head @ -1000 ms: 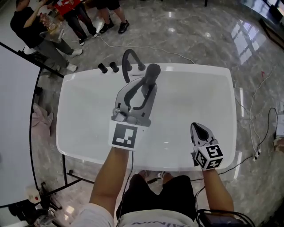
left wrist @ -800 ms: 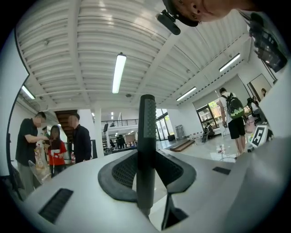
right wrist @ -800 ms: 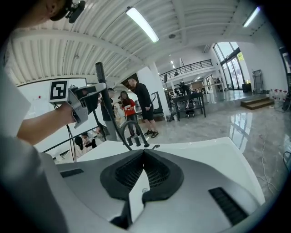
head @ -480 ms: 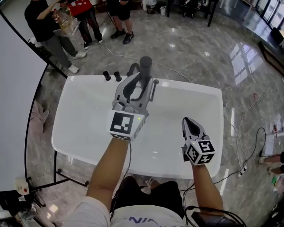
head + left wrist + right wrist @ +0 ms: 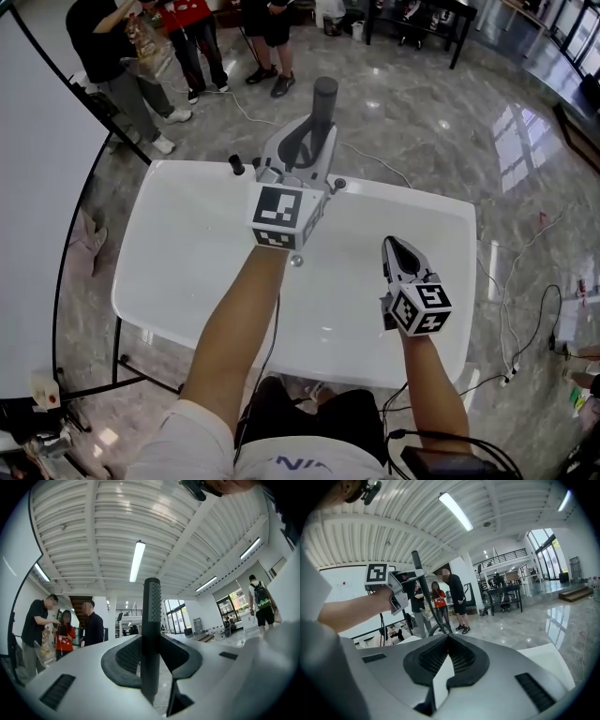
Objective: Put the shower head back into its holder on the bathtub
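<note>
My left gripper [image 5: 316, 136] is raised above the far rim of the white bathtub [image 5: 187, 262] and is shut on the dark shower head [image 5: 324, 97], which points up and away. In the left gripper view the shower head [image 5: 151, 620] stands upright as a dark stick clamped between the jaws. Two small dark fittings [image 5: 237, 168] [image 5: 337, 185] show on the far rim on either side of this gripper; the rest of the rim behind it is hidden. My right gripper [image 5: 397, 251] hovers over the tub's right part, shut and holding nothing. Its own view shows the left gripper [image 5: 401, 590] with the shower head [image 5: 416, 564].
Several people [image 5: 122, 47] stand on the marble floor beyond the tub's far left corner. A white panel [image 5: 37, 216] lies along the left. Cables [image 5: 525, 309] trail on the floor at the right. A dark table [image 5: 422, 14] stands far behind.
My left gripper has lifted the shower head out of the tub and carried it up toward the far rim. The right gripper has stayed over the tub's right part, still shut.
</note>
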`<state>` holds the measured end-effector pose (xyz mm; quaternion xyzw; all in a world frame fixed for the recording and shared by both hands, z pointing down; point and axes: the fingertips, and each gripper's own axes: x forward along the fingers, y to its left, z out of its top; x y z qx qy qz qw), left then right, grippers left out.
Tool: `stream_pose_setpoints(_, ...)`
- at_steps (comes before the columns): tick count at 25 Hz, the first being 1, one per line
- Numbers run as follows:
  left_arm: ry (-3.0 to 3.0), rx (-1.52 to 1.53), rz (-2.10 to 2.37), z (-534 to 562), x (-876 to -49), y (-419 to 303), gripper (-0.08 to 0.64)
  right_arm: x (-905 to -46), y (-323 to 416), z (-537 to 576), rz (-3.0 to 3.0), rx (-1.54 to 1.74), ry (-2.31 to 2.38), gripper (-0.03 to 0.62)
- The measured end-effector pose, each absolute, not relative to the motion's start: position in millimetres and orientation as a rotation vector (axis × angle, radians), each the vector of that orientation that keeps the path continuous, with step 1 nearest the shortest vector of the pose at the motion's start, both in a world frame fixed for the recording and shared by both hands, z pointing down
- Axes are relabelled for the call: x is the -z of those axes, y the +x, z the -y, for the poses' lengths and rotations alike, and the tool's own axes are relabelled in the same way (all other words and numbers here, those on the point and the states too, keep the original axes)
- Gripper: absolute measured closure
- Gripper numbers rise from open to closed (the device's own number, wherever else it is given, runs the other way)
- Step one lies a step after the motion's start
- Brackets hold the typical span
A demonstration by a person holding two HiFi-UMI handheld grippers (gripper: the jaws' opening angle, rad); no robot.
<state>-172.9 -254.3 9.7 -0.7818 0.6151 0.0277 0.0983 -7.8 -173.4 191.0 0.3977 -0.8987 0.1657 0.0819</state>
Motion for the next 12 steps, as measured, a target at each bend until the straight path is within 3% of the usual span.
stream_pose_setpoints(12,-2.365,-0.183,-1.911,314,-61,-180,0.431,-215,-22,218,2.653,-0.484,1.187,0.581)
